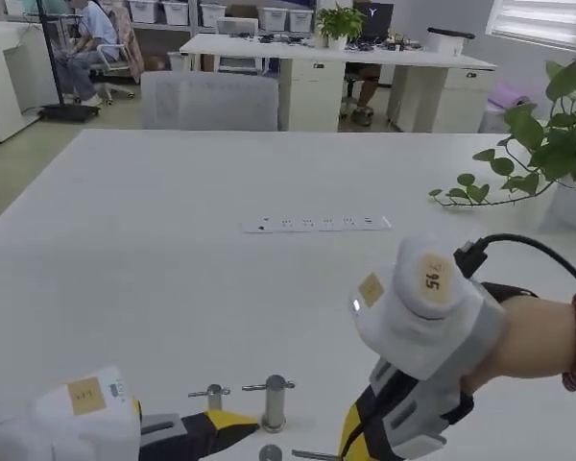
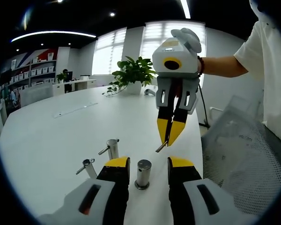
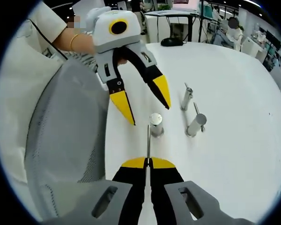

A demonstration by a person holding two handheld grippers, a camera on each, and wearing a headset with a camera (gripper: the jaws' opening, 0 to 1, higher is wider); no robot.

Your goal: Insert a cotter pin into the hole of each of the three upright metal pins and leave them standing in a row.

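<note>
My left hand-held gripper (image 2: 148, 165) is open. One jaw is on each side of the bare metal pin (image 2: 143, 172), but I can't tell if they touch it. This pin stands up on the desk (image 2: 61, 136) with nothing through it yet. I cannot see its hole from here.

Just past it stand the two other metal pins (image 2: 113, 149). Each has a cotter pin stuck through near its top, so I think two are done and one is left.

My right hand-held gripper (image 3: 148, 161) is shut tight on the last cotter pin (image 3: 148, 140). The thin tip pokes out toward the bare pin and is close to its top, not in it.

Here is what could go wrong. The cotter pin is skinny, so it could miss the hole and slide off the side. If I push while my left jaws are open, the bare pin could tip over. It could also bump the two done pins and spoil the row.
</note>
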